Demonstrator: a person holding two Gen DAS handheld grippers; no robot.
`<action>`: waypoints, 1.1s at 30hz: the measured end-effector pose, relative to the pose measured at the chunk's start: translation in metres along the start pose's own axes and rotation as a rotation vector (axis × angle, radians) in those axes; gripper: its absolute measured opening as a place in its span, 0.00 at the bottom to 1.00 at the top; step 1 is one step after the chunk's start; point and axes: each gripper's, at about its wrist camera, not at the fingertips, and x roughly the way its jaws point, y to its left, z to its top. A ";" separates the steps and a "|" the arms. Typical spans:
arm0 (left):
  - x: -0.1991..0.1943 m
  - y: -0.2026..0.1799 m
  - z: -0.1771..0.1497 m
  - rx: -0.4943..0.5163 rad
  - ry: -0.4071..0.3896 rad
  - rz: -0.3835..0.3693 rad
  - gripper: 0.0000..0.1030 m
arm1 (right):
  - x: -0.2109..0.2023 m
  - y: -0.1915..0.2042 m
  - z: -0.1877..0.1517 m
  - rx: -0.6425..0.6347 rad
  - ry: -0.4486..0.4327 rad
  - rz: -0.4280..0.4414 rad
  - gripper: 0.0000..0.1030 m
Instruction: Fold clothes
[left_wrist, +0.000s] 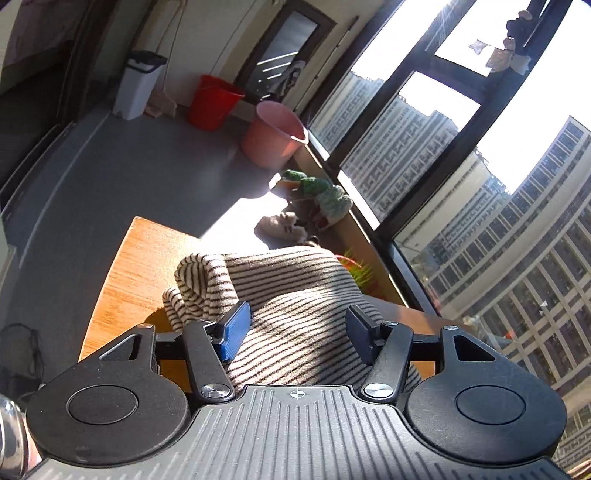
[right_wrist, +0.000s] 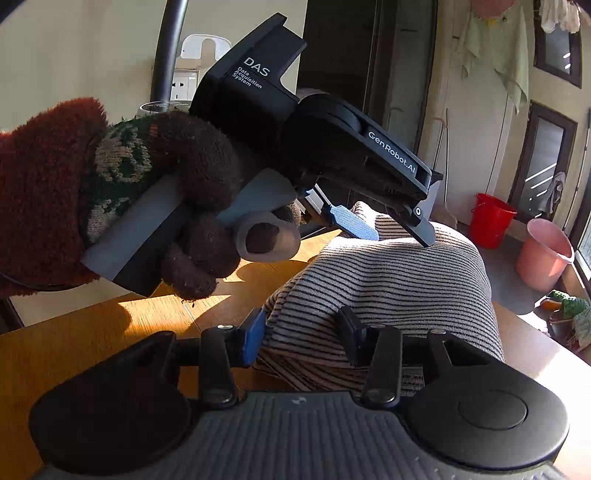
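Garment (right_wrist: 388, 280), striped knit, sits bundled on the wooden surface (right_wrist: 92, 332), several layers stacked, so I'd judge folding mostly done; sleeve lump at far end looks loose. Left tongs (left_wrist: 295, 332) and right tongs (right_wrist: 306, 339) both part-open over it, gripping nothing.

You stood at a wooden counter (left_wrist: 122, 288) in hard sunlight. A grey floor (left_wrist: 147, 166) ran to cream walls (right_wrist: 74, 44). Beyond the counter's far edge, tall dark-framed windows (left_wrist: 424, 147) showed apartment blocks; a red bucket (left_wrist: 212, 101) and pink bucket (left_wrist: 275, 134) stood nearby.
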 end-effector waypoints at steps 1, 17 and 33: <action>-0.001 0.000 0.000 -0.007 -0.008 0.001 0.61 | 0.001 0.004 0.000 -0.025 0.003 -0.006 0.62; -0.094 -0.078 -0.152 -0.025 -0.025 0.336 1.00 | -0.096 -0.077 -0.079 0.439 0.102 -0.151 1.00; -0.094 -0.112 -0.201 0.115 -0.105 0.544 1.00 | -0.105 -0.067 -0.101 0.414 0.208 -0.268 1.00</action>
